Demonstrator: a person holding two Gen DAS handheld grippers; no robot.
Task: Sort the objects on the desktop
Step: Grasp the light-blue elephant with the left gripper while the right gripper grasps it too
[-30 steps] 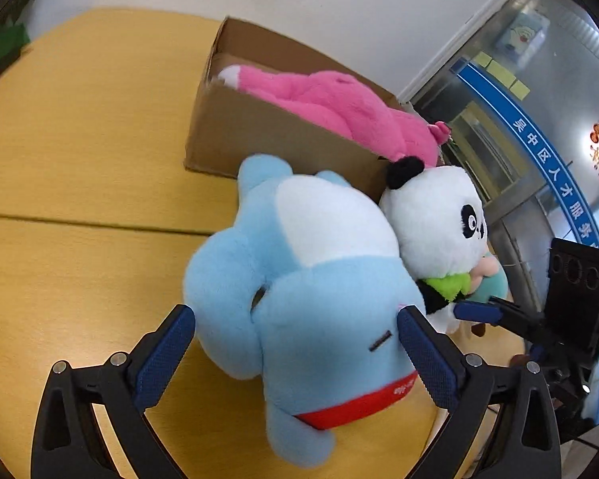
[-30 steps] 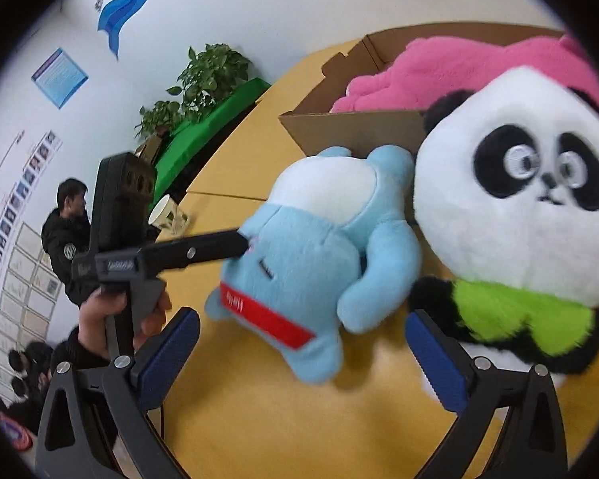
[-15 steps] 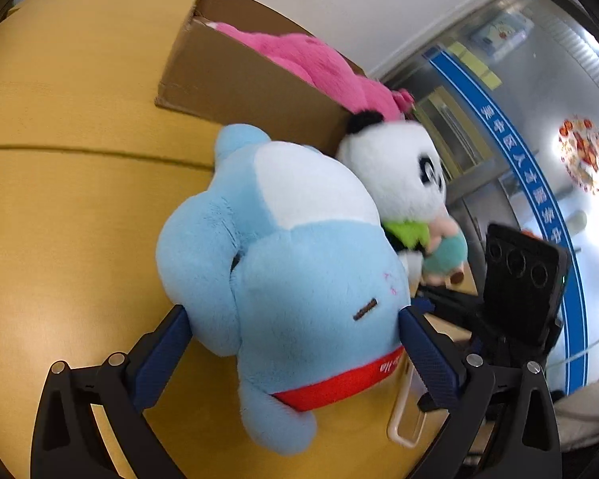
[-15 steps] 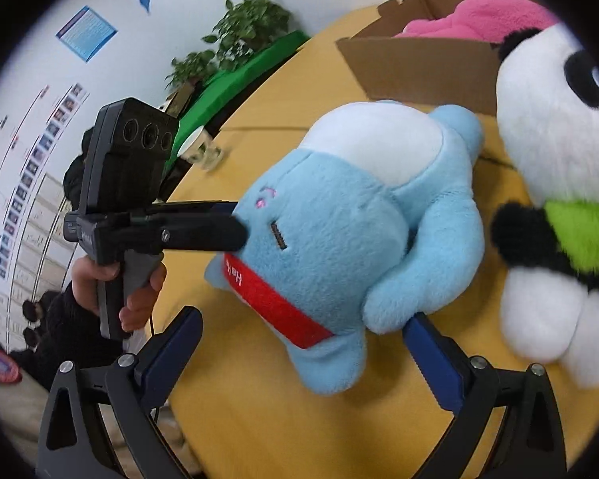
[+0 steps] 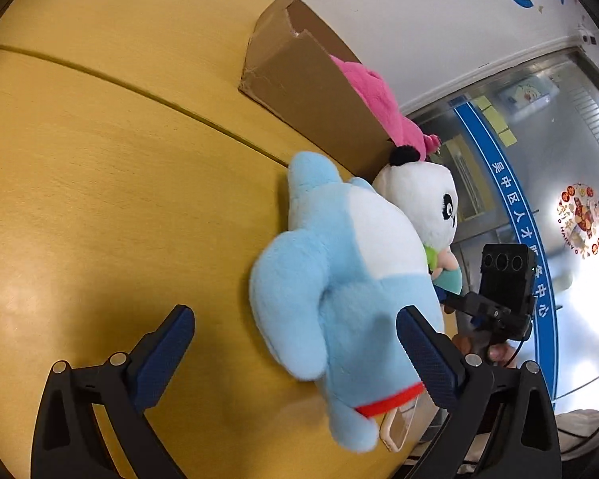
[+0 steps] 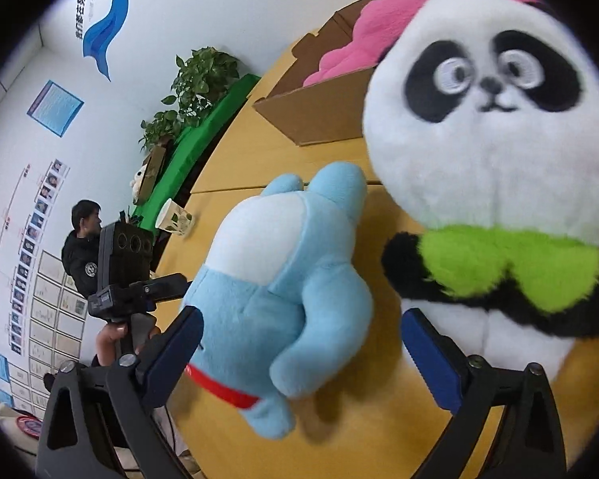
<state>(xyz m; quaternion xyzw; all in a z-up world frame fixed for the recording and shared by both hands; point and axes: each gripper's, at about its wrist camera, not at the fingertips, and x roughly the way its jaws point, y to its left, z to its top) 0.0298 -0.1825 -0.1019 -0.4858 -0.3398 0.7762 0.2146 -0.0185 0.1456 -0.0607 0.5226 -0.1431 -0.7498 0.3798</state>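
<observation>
A light-blue plush with a white belly and a red band lies on the yellow table, against a panda plush. My left gripper is closing around it. Its right finger overlaps the toy's lower body, while the left finger stands clear. From the opposite side, my right gripper is also closing on the blue plush. Its left finger is against the toy and its right finger is apart from it, by the panda plush.
Behind the toys stands a cardboard box holding a pink plush. A small teal and pink toy sits behind the panda. A white loop-shaped item lies under the blue plush. A paper cup, plants and a seated person are beyond.
Both pairs of jaws have narrowed. The left gripper has shifted, so the blue plush now sits toward its right finger. The right gripper has swung toward the panda.
</observation>
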